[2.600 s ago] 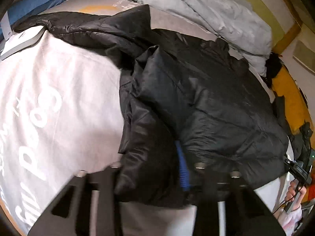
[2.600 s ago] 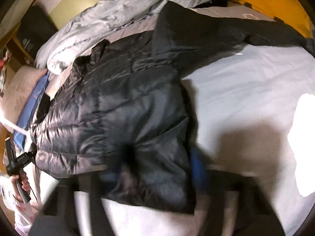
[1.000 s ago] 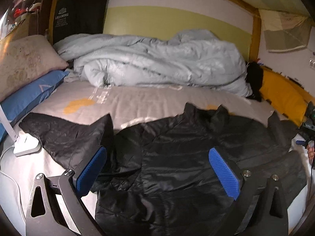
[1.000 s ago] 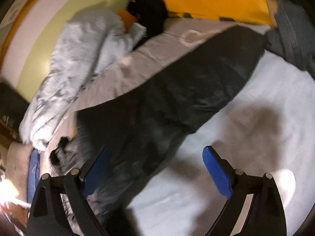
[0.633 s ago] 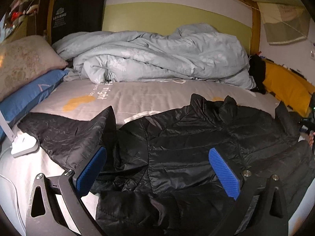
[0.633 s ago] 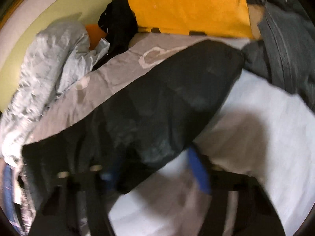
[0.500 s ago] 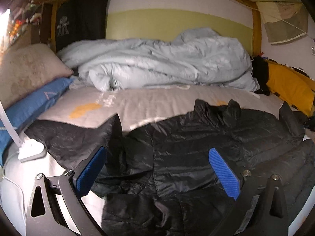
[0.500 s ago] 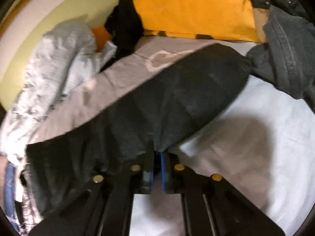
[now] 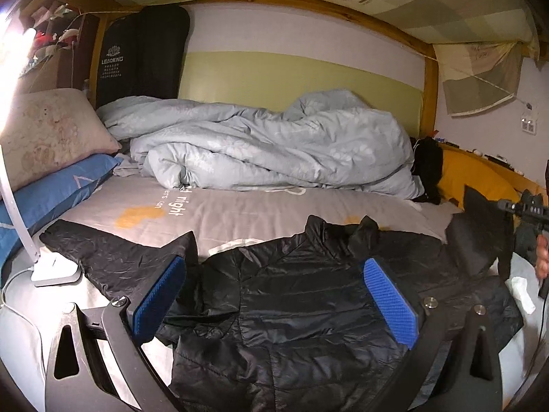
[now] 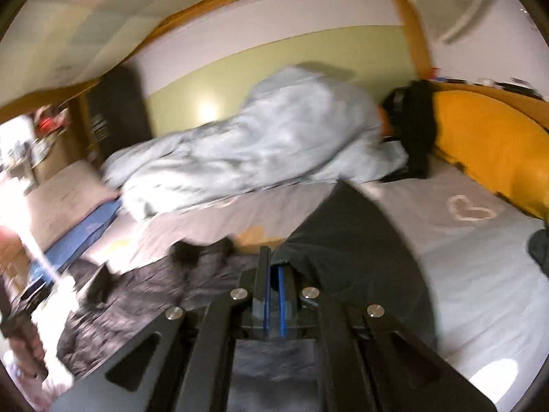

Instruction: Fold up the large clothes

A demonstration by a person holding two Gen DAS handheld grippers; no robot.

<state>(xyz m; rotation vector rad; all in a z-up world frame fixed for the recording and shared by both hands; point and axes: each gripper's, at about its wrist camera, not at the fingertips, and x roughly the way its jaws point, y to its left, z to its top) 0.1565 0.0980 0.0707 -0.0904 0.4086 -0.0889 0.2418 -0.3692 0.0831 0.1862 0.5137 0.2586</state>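
Observation:
A black puffer jacket (image 9: 291, 295) lies spread front-up on the grey bed sheet (image 9: 240, 209). Its left sleeve (image 9: 113, 257) stretches out flat to the left. My left gripper (image 9: 274, 304) hovers open over the jacket's lower body, with nothing between its blue pads (image 9: 391, 300). At the right edge the other sleeve (image 9: 480, 233) stands lifted off the bed. My right gripper (image 10: 272, 267) is shut on that sleeve (image 10: 350, 240), which hangs from the pinched pads; this view is blurred. A hand (image 9: 544, 254) holds that gripper at the far right.
A rumpled pale-blue duvet (image 9: 274, 147) fills the back of the bed. Pillows (image 9: 48, 137) are stacked at the left, with a white lamp base (image 9: 55, 271) by the sleeve. A yellow cushion (image 9: 477, 178) and dark clothes (image 9: 427, 164) line the right side.
My right gripper went from open to shut on the jacket's right sleeve, then rose and swung with it. The left gripper stayed open and lifted slightly.

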